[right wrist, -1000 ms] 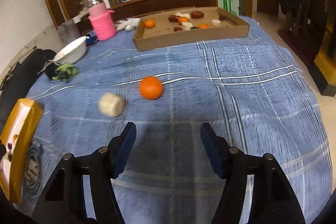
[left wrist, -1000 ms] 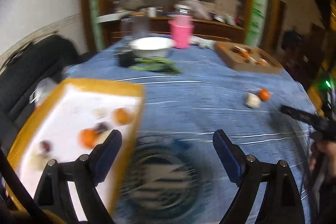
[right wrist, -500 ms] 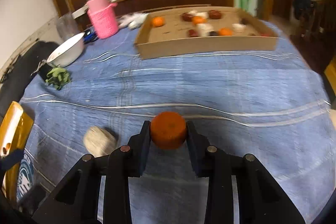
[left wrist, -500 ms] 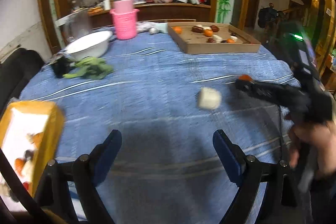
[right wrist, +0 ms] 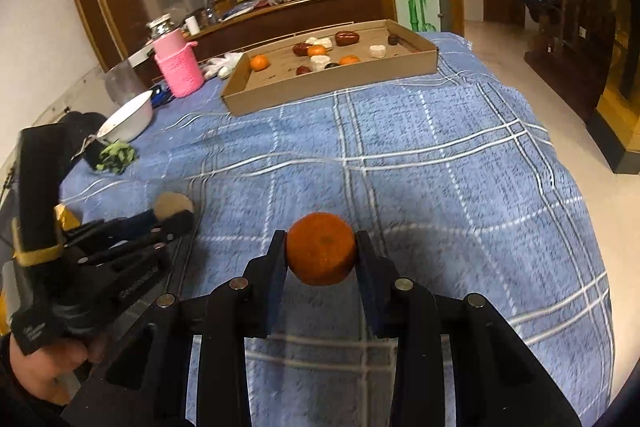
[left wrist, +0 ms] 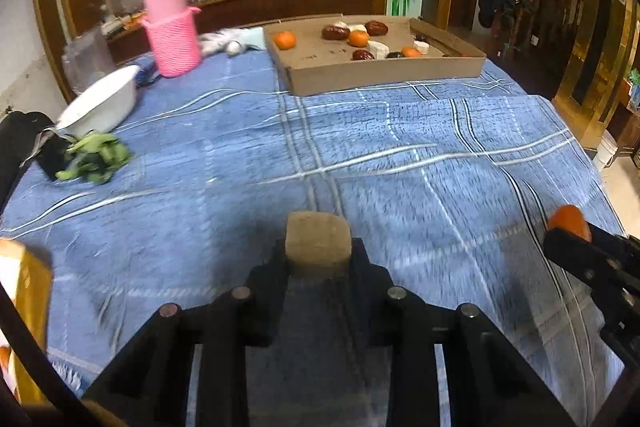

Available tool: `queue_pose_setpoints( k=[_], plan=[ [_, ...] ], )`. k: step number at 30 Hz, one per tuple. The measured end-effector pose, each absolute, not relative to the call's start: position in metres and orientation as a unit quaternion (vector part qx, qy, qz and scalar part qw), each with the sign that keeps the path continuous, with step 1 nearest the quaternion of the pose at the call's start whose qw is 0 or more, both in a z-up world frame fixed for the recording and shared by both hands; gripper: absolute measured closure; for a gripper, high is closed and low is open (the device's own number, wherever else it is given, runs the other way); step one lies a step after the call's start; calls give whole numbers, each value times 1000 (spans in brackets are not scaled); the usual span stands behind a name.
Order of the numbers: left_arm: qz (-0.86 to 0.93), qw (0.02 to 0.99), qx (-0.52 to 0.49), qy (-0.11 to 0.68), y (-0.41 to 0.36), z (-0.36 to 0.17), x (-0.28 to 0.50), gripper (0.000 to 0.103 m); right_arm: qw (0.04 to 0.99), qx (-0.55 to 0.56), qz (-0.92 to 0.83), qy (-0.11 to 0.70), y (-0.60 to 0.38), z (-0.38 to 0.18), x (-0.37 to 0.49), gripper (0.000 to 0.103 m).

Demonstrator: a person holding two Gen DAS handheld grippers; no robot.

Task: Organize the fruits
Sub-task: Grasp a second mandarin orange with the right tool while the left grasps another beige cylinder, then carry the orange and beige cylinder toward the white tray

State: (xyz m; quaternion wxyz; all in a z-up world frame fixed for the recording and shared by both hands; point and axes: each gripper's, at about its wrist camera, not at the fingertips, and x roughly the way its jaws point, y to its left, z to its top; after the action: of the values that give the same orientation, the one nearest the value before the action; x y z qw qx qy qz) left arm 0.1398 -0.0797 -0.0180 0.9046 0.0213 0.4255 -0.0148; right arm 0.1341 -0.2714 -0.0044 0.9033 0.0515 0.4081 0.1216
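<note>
My left gripper (left wrist: 319, 255) is shut on a pale beige round fruit piece (left wrist: 318, 241) over the blue checked tablecloth (left wrist: 380, 147). My right gripper (right wrist: 321, 257) is shut on an orange tangerine (right wrist: 321, 253) and holds it above the cloth. In the right wrist view the left gripper (right wrist: 176, 217) shows at the left with the beige piece (right wrist: 173, 205) at its tip. In the left wrist view the right gripper (left wrist: 572, 241) shows at the right edge with the tangerine (left wrist: 568, 221). A cardboard tray (left wrist: 384, 71) (right wrist: 332, 87) at the far side holds several tangerines, dark dates and white pieces.
A pink knitted jar (left wrist: 173, 31), a white bowl (left wrist: 100, 103) and green leaves (left wrist: 94, 157) stand at the far left. A yellow-rimmed tray (left wrist: 24, 291) lies at the near left edge. A wooden sideboard (right wrist: 280, 15) stands behind the table.
My left gripper swung right from the yellow tray to the beige piece and shut on it. My right gripper closed on the tangerine and lifted it off the cloth.
</note>
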Motion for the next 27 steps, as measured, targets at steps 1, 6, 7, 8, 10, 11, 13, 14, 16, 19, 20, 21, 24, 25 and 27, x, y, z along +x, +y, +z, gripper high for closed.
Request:
queue_pose_setpoints(
  k=[1, 6, 7, 8, 10, 11, 13, 14, 16, 19, 20, 21, 24, 25, 27],
  plan=[
    [-13, 904, 18, 427, -76, -16, 131, 71, 903, 51, 124, 408, -269, -4, 131, 71],
    [2, 904, 23, 426, -63, -11, 89, 71, 901, 57, 134, 409, -250, -6, 98, 71],
    [4, 904, 23, 428, -60, -11, 82, 71, 901, 59, 134, 408, -248, -7, 92, 71],
    [5, 903, 20, 429, -57, -10, 73, 71, 901, 62, 135, 408, -245, -7, 84, 71],
    [6, 904, 16, 427, -51, -9, 59, 71, 902, 71, 137, 403, -240, -7, 67, 71],
    [7, 905, 15, 424, -49, -8, 52, 71, 903, 76, 136, 400, -237, -6, 60, 71],
    [9, 908, 11, 418, -44, -6, 38, 71, 904, 91, 137, 395, -234, -6, 45, 71],
    [9, 910, 11, 414, -42, -5, 31, 71, 906, 95, 136, 390, -232, -6, 38, 71],
    [8, 912, 10, 411, -40, -4, 22, 71, 909, 95, 135, 383, -225, -5, 27, 71],
    [10, 916, 9, 400, -36, -2, 11, 71, 913, 89, 132, 376, -217, -4, 18, 71],
    [10, 918, 10, 397, -35, -1, 9, 71, 913, 90, 132, 374, -215, -4, 17, 71],
    [9, 919, 8, 395, -33, -1, 7, 71, 914, 90, 132, 373, -214, -3, 16, 71],
    [8, 921, 6, 390, -31, -2, 4, 71, 918, 92, 131, 363, -213, -1, 13, 71],
    [7, 921, 3, 390, -31, -2, 4, 71, 918, 91, 130, 363, -212, 0, 13, 71],
    [11, 922, 2, 386, -29, -1, 4, 71, 920, 87, 129, 360, -211, 0, 12, 71]
  ],
)
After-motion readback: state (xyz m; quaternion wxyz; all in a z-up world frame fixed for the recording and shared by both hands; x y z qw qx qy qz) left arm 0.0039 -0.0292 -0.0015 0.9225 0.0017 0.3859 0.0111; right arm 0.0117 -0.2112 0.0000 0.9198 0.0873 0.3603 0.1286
